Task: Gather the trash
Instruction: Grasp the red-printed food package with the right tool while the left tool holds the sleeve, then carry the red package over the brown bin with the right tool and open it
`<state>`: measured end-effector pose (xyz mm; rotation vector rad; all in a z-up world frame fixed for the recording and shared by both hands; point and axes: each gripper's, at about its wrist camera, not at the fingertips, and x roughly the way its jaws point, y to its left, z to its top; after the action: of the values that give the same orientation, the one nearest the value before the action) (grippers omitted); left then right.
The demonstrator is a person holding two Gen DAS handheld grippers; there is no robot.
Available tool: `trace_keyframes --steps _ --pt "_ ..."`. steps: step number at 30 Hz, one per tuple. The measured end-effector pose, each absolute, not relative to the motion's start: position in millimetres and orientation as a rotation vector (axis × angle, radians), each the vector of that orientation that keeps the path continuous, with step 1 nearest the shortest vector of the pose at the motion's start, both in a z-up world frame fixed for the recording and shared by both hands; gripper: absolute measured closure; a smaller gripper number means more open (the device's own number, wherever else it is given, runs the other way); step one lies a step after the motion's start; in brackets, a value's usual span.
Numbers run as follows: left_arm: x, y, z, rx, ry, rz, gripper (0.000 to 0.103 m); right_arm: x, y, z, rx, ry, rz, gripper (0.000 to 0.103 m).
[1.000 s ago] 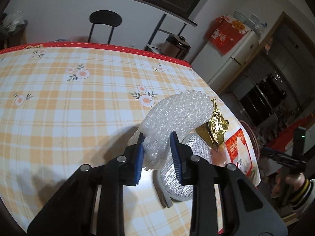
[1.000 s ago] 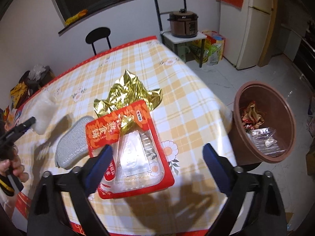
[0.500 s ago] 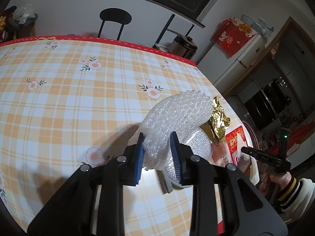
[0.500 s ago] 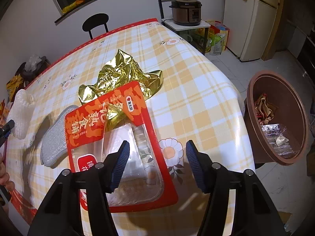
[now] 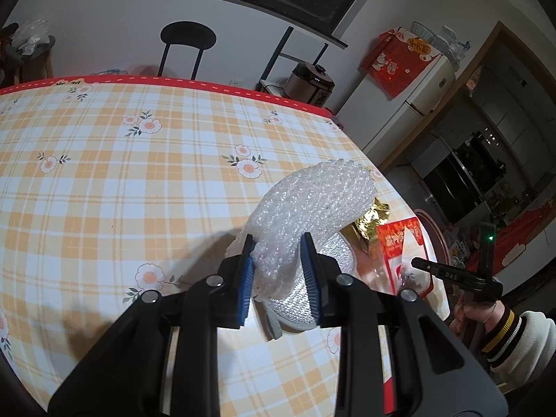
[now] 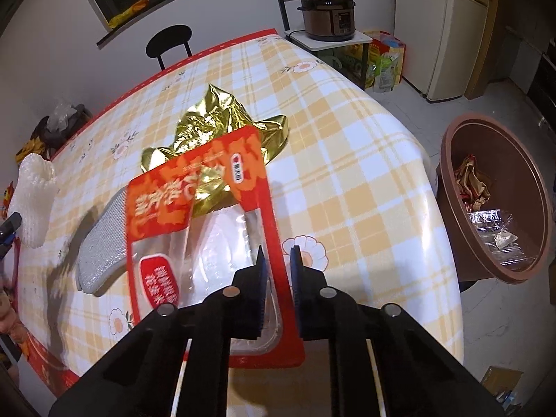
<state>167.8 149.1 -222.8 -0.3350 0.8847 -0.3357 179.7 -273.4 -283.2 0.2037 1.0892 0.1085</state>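
Checked tablecloth (image 6: 347,160) still carries gold foil (image 6: 222,128) and a grey pad (image 6: 100,239) at ten o'clock of the red packet (image 6: 208,208), whose edge the right gripper (image 6: 277,257), its jaws just closing, now pinches, while the left gripper (image 5: 278,250) clamps bubble wrap (image 5: 312,201), and the brown bin (image 6: 448,180) at three o'clock holds some wrappers.

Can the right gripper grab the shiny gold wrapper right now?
Probably not. The right gripper has just closed on the edge of the red packet, so it is busy. The gold wrapper lies farther back, partly under that packet.
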Motion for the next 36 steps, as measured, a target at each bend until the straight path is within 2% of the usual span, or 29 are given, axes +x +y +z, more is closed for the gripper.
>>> trace_keyframes --steps 21,36 --pt "146.7 123.9 -185.9 -0.307 0.814 -0.362 0.074 135.9 -305.0 -222.6 0.314 0.914 0.133 0.092" --pt "111.0 64.4 -146.0 -0.316 0.739 -0.302 0.074 124.3 -424.0 -192.3 0.381 0.809 0.068 0.092"
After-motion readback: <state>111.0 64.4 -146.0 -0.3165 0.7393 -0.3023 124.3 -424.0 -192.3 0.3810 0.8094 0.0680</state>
